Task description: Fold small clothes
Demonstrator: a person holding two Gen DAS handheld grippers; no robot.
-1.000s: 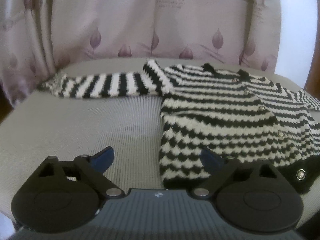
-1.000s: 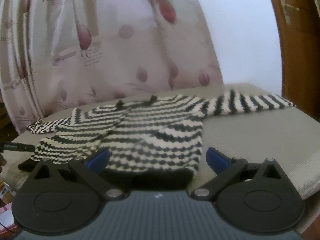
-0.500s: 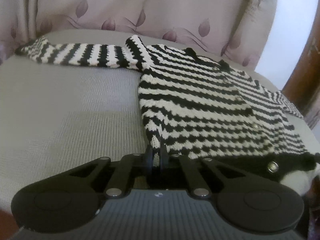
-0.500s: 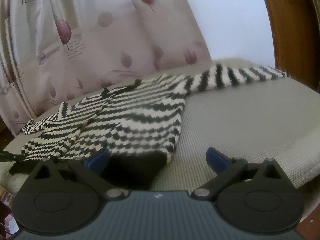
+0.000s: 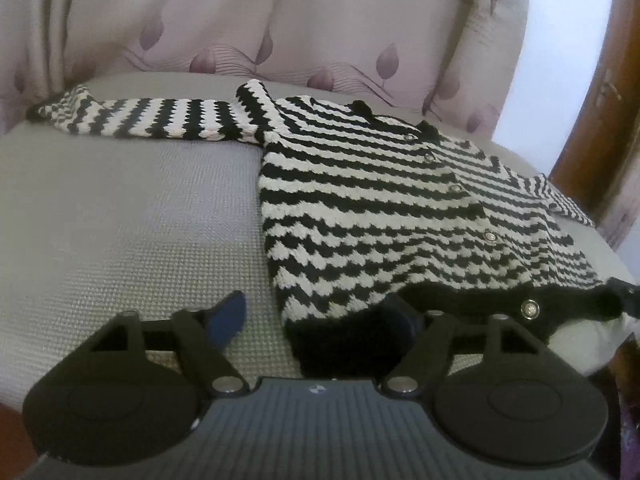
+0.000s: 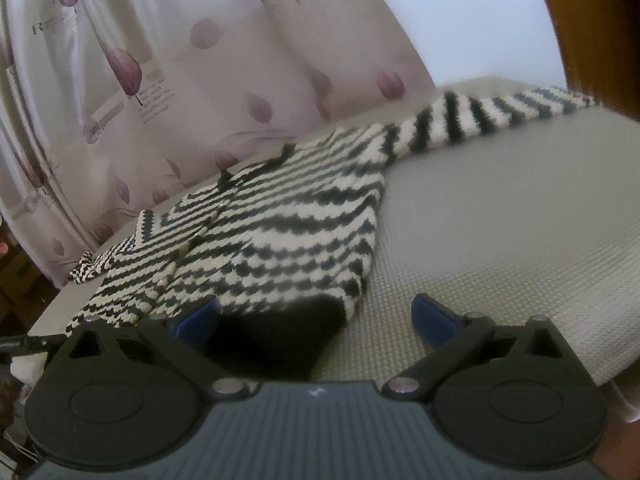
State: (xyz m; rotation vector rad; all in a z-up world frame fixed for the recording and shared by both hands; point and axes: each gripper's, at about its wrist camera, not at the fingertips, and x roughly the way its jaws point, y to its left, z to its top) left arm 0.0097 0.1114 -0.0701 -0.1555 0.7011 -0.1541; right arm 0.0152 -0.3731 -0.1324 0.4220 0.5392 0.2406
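A black-and-white striped knit cardigan (image 5: 384, 216) lies flat and buttoned on the grey textured surface (image 5: 132, 232), with one sleeve (image 5: 152, 120) stretched out to the left. My left gripper (image 5: 316, 320) is at the near left corner of the black hem (image 5: 344, 340). Its jaws are opening, the corner lies between them, and the pads do not press on it. In the right wrist view the cardigan (image 6: 280, 232) has its other sleeve (image 6: 492, 116) reaching right. My right gripper (image 6: 314, 318) straddles the hem's other corner (image 6: 280, 340), its wide jaws closing slightly, apart from the cloth.
A pale curtain (image 5: 248, 28) printed with purple leaves hangs right behind the surface. A brown wooden door frame (image 5: 612, 100) stands at the right. The surface's front edge (image 6: 600, 376) runs just under both grippers. A dark gripper tip (image 5: 624, 296) shows at the hem's far end.
The left jaws went from open to shut at the hem corner and have parted again. The right gripper has dropped and moved in, so the hem's corner now lies between its jaws.
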